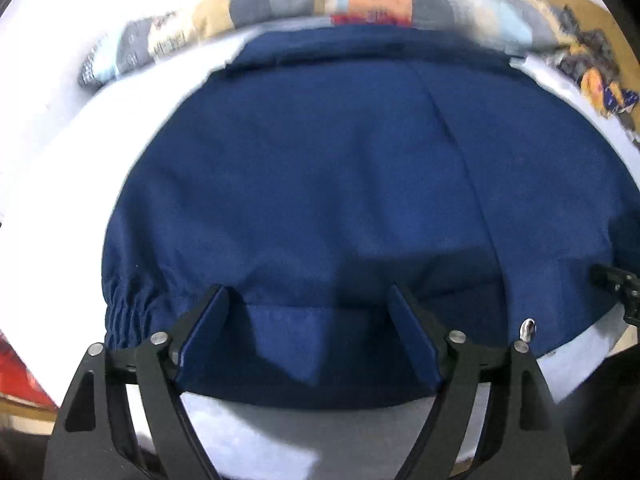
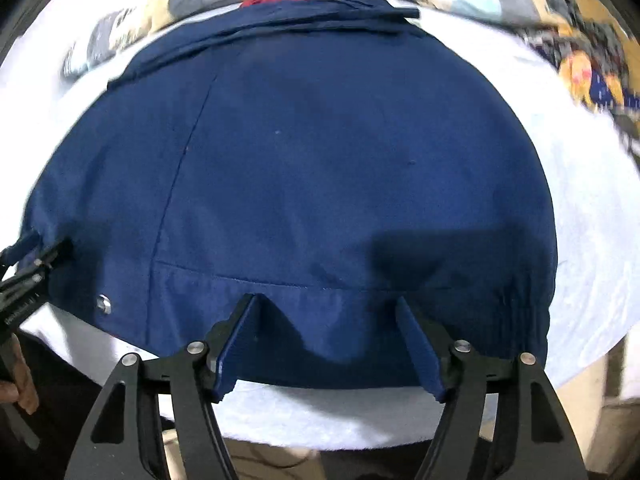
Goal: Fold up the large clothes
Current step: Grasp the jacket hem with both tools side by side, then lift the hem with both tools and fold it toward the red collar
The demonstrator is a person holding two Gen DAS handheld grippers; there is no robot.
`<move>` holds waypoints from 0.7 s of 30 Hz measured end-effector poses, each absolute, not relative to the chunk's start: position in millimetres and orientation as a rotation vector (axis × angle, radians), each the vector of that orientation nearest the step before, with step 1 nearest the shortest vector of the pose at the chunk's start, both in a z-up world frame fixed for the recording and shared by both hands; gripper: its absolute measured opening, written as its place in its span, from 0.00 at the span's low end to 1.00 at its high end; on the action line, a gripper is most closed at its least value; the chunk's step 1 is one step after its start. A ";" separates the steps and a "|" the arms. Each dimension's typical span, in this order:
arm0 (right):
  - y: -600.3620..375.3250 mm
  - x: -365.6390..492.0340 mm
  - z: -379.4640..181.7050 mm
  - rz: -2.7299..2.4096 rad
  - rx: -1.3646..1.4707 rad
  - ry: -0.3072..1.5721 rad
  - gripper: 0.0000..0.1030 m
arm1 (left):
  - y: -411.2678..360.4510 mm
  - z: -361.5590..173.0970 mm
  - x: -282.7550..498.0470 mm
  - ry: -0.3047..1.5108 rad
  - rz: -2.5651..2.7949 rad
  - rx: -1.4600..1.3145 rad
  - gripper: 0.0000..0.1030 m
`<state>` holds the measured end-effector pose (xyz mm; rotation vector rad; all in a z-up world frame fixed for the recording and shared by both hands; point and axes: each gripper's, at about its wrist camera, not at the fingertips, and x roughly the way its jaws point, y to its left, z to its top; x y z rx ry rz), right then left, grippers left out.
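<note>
No legible text or labels anywhere

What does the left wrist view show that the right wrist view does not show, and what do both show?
Only the left wrist view shows a red object at its lower left edge and the gathered elastic hem on the garment's left side. Only the right wrist view shows a bare hand at its left edge. Both show the navy garment spread on the white surface, a metal snap, the patchwork cloth behind, and an open tool at the near hem: left tool, right tool.
</note>
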<state>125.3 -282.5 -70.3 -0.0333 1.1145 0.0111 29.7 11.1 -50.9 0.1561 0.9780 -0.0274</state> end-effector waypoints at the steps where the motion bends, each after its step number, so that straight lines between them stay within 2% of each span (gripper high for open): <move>1: -282.3 124.6 -68.3 0.013 -0.030 1.107 0.72 | 7.6 -49.6 34.5 0.991 -0.032 0.161 0.81; 3: -293.0 124.1 -61.5 0.033 0.030 1.082 0.68 | 7.7 -45.7 36.7 0.976 -0.065 0.172 0.81; 7: -322.6 112.7 -40.8 0.005 0.141 1.007 0.71 | 22.1 -48.0 32.2 0.966 -0.079 0.138 0.81; 12: -323.0 114.6 -59.7 -0.025 0.055 0.976 0.70 | 25.8 -49.3 36.3 0.953 -0.084 0.167 0.83; 17: -301.2 126.8 -73.4 -0.048 -0.017 1.009 0.79 | 11.8 -50.2 16.1 0.901 -0.066 0.203 0.85; 21: -301.1 120.9 -77.1 -0.038 -0.027 0.982 0.81 | 12.8 -52.2 11.8 0.863 -0.075 0.208 0.88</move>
